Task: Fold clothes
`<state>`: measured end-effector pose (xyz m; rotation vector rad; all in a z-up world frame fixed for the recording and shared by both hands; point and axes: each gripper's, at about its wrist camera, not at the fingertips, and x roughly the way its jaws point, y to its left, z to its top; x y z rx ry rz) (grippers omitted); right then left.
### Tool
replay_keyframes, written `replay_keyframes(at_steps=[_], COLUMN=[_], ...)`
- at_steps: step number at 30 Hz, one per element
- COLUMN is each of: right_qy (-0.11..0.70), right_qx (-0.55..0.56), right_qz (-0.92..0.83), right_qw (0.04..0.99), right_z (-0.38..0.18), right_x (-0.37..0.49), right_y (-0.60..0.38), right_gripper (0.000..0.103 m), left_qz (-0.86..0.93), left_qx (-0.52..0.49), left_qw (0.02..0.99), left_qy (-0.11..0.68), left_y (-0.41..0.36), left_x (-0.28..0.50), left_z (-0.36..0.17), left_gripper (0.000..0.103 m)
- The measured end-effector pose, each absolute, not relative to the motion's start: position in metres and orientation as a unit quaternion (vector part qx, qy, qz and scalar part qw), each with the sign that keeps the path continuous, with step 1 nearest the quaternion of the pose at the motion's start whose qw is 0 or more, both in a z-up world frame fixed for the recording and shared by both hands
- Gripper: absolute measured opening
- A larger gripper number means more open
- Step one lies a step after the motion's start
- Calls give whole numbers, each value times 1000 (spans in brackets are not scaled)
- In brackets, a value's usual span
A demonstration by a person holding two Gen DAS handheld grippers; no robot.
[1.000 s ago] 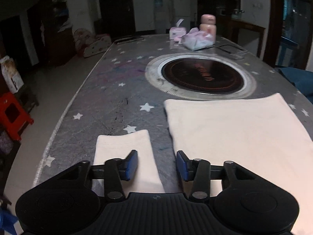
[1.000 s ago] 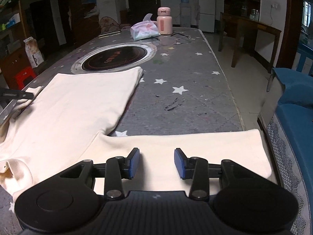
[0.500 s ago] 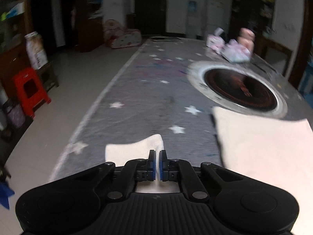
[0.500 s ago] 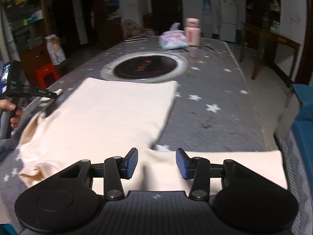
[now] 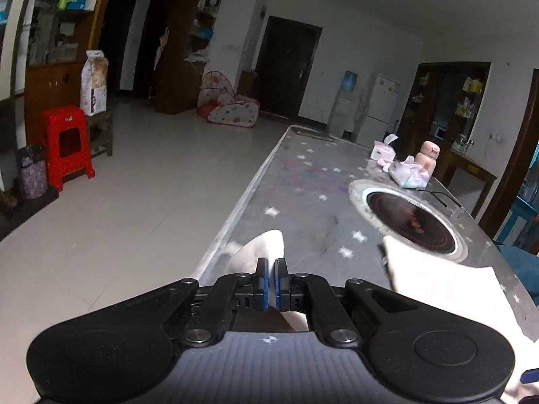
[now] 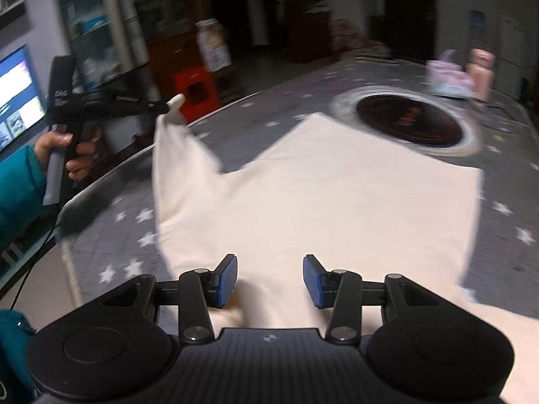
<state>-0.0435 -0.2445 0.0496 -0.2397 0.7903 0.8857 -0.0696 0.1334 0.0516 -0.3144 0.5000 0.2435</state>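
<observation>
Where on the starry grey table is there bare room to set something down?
Bare: the grey star-print tabletop between its left edge and the round inset burner. Crowded: the cream garment covers the near end; tissue packs and pink bottle sit beyond the burner.

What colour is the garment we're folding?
Plain cream, no print: the garment shows best in the right wrist view, spread on the table.

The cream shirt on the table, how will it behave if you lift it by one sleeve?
Probably floppy: the sleeve pinched in the left gripper hangs slack and twisted. Likely light, since a thin pinch holds it up. The rest of the shirt would likely drag across the table rather than rise flat.
</observation>
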Motion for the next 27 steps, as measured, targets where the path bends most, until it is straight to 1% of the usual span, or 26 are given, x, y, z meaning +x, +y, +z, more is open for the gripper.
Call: replay_keyframes(at_steps=[4,8,12,16,19,27], right_qy=[375,384,393,394,394,391], right_qx=[-133,-150,-159,-156,-155,-153], right_qz=[451,465,466,466,466,465], right_qw=[799,784,776,777,777,779], right_z=[44,34,30,29,28,28], right_x=[-55,-61,-66,-66,-65,-66], right_y=[-218,-204,-202,-205,-204,-206], right_gripper=[44,44,47,47,48,49], left_qz=[142,168,197,170,92,-111], left_qx=[-153,-130,-148,-163,-161,-125], left_qw=[941,934,918,925,938,933], left_qy=[265,289,310,299,293,318], left_y=[146,150,166,159,131,29], left_x=[-83,-87,-89,-94,-88,-57], left_z=[37,22,12,25,39,46], left_gripper=[4,3,4,4,6,6])
